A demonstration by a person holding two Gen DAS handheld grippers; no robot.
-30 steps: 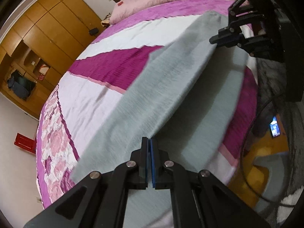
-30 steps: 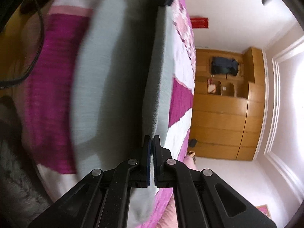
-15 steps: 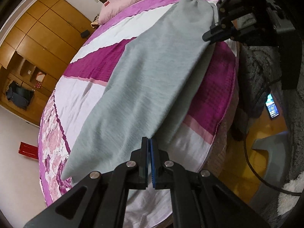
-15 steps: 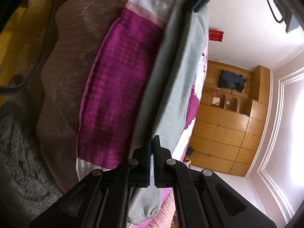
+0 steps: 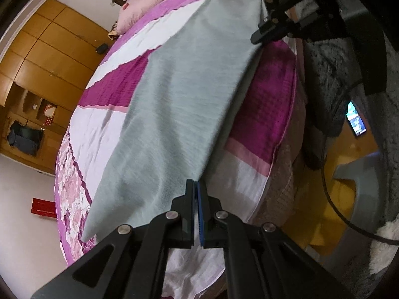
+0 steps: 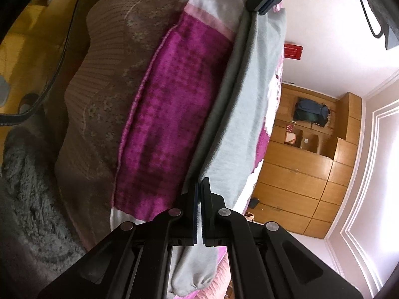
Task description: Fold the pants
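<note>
Grey pants lie folded lengthwise on a bed, stretched taut between my two grippers. My left gripper is shut on the near edge of the pants at one end. In the right wrist view my right gripper is shut on the pants at the other end, near the cuffed leg opening. Each gripper shows in the other's view: the right gripper at the far end of the cloth, the left gripper at the top. The held edge hangs slightly above the magenta cover.
The bed has a magenta, white and floral cover and a pink pillow. Wooden wardrobes line the far wall. A grey fluffy rug, a black cable and a lit phone lie on the yellow floor beside the bed.
Both grippers have sunk with the pants held taut. The upper layer has come down over the lower one, and the folded cloth has shifted further onto the bed, baring the magenta cover near the edge.
</note>
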